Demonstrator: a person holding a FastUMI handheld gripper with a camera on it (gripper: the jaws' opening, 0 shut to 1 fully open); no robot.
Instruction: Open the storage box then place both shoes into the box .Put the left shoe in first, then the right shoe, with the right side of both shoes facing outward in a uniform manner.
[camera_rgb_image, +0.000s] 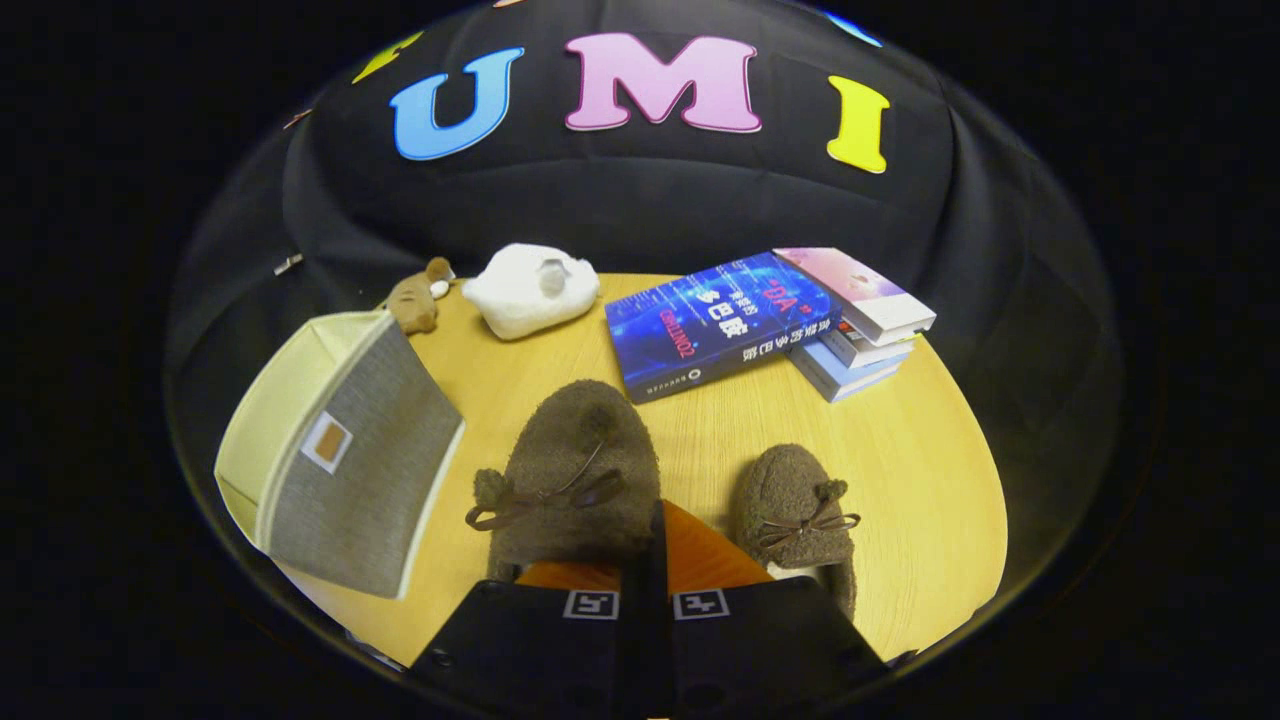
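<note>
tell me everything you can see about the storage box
The storage box is a soft-looking fabric cube with a grey woven front face, pale cream sides and top, and cream edging. A small square tag with a tan centre sits on the grey face. It looks closed and appears tilted, resting on the wooden table to the left of the two brown fuzzy shoes. A small brown plush toy lies at its far corner. The tongs are not touching it.

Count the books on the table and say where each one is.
4 books: a blue book lying flat beyond the right shoe, and a stack of three beside it. More could be hidden under the stack. The gripper looks shut.
</note>
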